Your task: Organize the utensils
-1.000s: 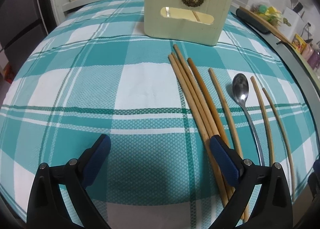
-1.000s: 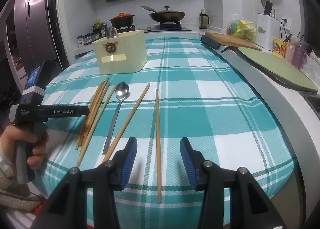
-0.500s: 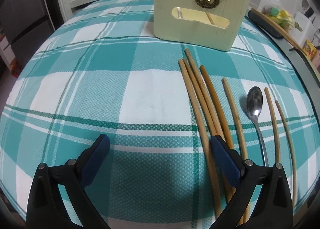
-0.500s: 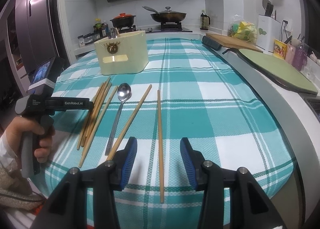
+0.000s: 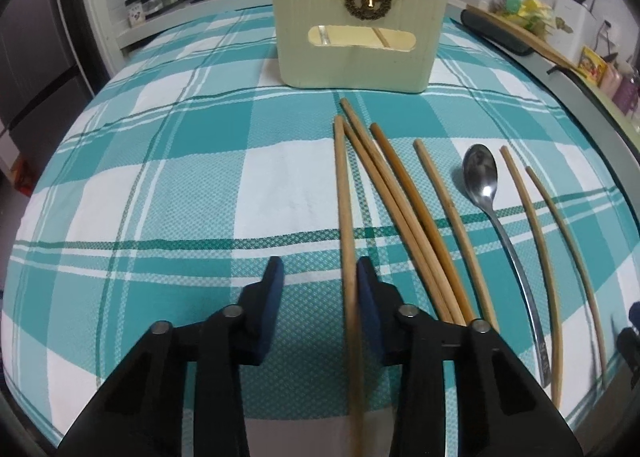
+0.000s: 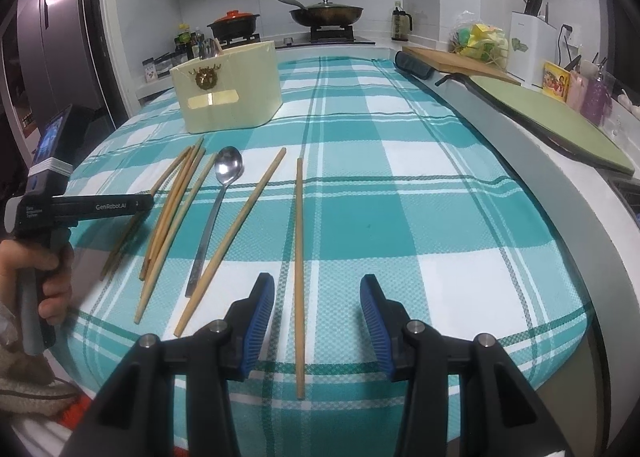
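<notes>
- Left wrist view: left gripper [image 5: 319,281] jaws are partly closed around the leftmost chopstick [image 5: 345,217], which lies against the right pad with a gap to the left pad. No firm clamp is visible. Risk: a lift from this state may let the stick roll out or pivot down.
- Neighbouring chopsticks [image 5: 404,217] lie just beside the right pad, some crossing. Risk: the pad may drag or pinch a second stick during closing.
- Grip point sits near the stick's near end. Risk: the long free end may sag and strike the front wall of the holder [image 5: 358,29] instead of entering its top.
- Right wrist view: right gripper [image 6: 318,311] jaws are spread, grasping nothing; one single chopstick [image 6: 299,257] lies between them on the desk [image 6: 440,217]. Risk: closing at the stick's end may cause it to swing.
- Spoon [image 6: 218,213] lies among the sticks, well apart from both grippers. Risk: displaced sticks may shift it.
- Stick ends lie near the desk edge. Risk: a nudge may send one off.
</notes>
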The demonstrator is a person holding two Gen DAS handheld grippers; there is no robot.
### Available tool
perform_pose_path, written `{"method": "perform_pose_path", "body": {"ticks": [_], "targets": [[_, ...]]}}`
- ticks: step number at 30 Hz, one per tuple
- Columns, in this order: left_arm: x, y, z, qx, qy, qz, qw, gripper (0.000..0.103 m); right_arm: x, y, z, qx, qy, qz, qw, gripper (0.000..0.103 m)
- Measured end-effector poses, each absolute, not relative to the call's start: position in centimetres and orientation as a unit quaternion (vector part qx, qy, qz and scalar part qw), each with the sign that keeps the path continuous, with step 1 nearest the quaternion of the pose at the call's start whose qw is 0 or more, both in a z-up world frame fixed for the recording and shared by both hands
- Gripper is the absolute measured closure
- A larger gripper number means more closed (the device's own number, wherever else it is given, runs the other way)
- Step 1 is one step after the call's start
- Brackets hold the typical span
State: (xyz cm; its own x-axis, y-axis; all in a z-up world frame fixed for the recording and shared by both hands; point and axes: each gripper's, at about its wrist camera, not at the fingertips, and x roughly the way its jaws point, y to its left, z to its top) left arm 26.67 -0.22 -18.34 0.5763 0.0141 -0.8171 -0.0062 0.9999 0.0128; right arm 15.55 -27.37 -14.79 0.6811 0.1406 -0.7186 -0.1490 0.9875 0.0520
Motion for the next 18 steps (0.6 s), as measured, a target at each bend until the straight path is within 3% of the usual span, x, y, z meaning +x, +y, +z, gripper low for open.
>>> {"method": "perform_pose_path", "body": {"ticks": [2,12,13,16,17,18], "targets": [[26.3,-0.2,-18.2,0.012,0.459,0.011,0.888,0.096,16.0,-27.3,-15.0,-0.009,0.402,0.087,0.912,0.058],[22.9,5.1,-18.1,-0.014,0.469,0.05,0.881,0.096,18.6,-25.1,-17.1,-0.067,0.442,0.106,0.888,0.059],[22.6,5.7,-18.1,-0.018,0.47,0.053,0.881,0.096,18.7,-25.0,-17.1,-0.072,0.44,0.104,0.889,0.065],[21.7,6.8,-18.2,-0.024,0.468,0.058,0.881,0.094,19.2,-25.2,-17.0,-0.081,0.437,0.088,0.892,0.083],[21.5,7.0,-18.2,-0.024,0.467,0.058,0.882,0.087,19.5,-25.5,-17.0,-0.083,0.436,0.079,0.893,0.084],[21.3,7.1,-18.2,-0.023,0.465,0.061,0.883,0.073,19.8,-25.8,-17.0,-0.081,0.435,0.066,0.894,0.084]]}}
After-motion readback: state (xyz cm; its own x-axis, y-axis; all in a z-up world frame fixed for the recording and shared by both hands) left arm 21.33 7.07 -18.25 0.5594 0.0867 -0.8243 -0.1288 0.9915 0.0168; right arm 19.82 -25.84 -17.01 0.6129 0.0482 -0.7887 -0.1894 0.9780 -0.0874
